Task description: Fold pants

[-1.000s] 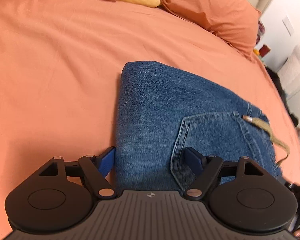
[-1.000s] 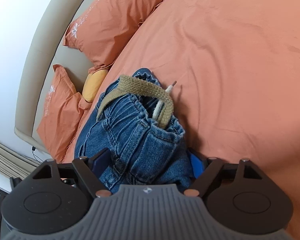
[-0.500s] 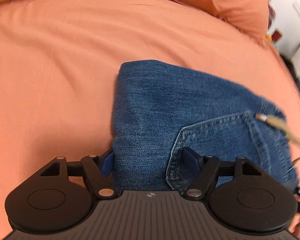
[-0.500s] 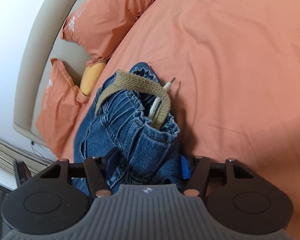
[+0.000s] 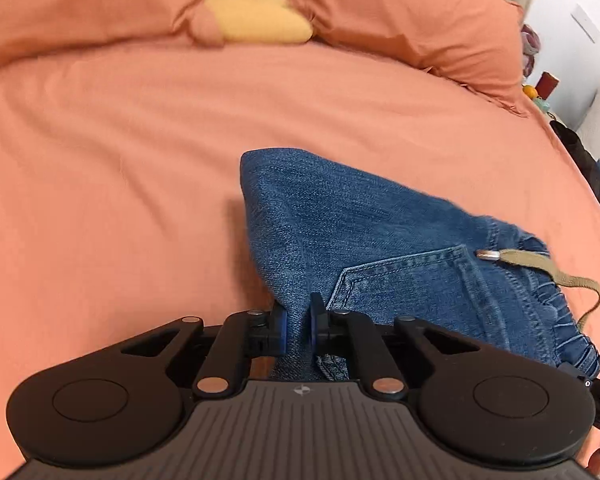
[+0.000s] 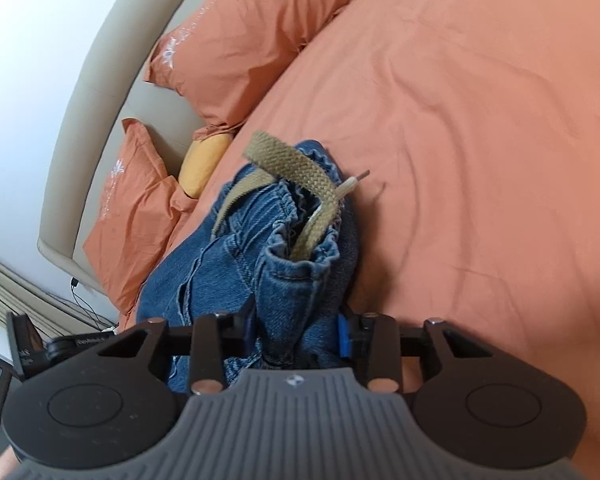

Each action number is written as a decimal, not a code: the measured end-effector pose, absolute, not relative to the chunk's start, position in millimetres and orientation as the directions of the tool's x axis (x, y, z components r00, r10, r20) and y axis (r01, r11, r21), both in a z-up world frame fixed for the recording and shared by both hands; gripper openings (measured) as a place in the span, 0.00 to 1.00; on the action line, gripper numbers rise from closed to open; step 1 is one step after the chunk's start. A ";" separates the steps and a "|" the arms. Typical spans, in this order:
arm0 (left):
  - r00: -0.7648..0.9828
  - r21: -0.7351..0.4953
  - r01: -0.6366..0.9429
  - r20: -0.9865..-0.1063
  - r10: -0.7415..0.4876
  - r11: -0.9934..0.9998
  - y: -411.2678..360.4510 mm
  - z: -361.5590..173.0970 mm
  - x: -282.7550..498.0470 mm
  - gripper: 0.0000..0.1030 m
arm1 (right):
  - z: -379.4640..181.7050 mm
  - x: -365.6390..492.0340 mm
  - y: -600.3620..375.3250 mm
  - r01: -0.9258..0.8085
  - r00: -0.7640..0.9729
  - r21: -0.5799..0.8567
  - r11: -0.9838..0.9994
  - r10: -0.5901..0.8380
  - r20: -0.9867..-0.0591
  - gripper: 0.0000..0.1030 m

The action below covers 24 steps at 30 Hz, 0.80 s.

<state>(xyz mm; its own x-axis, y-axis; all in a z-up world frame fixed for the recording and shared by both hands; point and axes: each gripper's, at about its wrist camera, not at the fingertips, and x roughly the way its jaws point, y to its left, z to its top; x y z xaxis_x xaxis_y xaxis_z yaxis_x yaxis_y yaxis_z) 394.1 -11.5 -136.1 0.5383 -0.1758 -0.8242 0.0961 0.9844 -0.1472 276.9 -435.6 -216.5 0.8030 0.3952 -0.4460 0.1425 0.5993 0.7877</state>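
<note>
The folded blue jeans (image 5: 364, 240) lie on the orange bed sheet (image 5: 120, 184), back pocket up, with a khaki drawstring (image 5: 540, 268) at the waistband. My left gripper (image 5: 298, 322) is shut on the near folded edge of the jeans and lifts it a little. My right gripper (image 6: 298, 328) is shut on the bunched waistband end of the jeans (image 6: 284, 280); the khaki drawstring (image 6: 296, 168) loops above it with its metal tip pointing right.
Orange pillows (image 5: 412, 16) and a yellow cushion (image 5: 256, 12) lie along the beige headboard (image 6: 100, 80). A bedside stand with small items (image 5: 544, 84) is at the far right. Orange sheet spreads to the left (image 5: 80, 240) and right (image 6: 480, 160).
Both grippers closed on the jeans from open. The left gripper pinched the near fold and raised it; the right gripper squeezed the waistband bunch tighter. The left view tilted up toward the pillows.
</note>
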 end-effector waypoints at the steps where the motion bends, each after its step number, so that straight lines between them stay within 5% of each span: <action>1: 0.542 -0.137 0.106 -0.822 -0.173 0.985 -13.3 -129.3 391.7 0.10 | -213.5 275.9 -434.4 0.138 0.803 0.784 0.605 0.394 -0.446 0.31; 11: 0.603 -0.042 0.142 -0.789 -0.120 0.989 14.1 -73.3 367.3 0.10 | -161.7 264.1 -369.8 0.013 0.790 0.732 0.681 0.442 -0.424 0.28; 24: 0.633 0.019 0.036 -0.774 -0.008 0.999 175.7 0.7 316.2 0.10 | -104.7 278.2 -179.9 -0.208 0.698 0.638 0.741 0.569 -0.434 0.28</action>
<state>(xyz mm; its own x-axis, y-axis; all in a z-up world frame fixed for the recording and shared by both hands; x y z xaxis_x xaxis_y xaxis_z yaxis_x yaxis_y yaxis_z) 316.2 175.7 0.7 0.6333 -0.0080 -0.7739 0.0360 0.9992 0.0191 278.2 -179.9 -104.7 0.6979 0.5693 -0.4344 -0.2077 0.7415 0.6380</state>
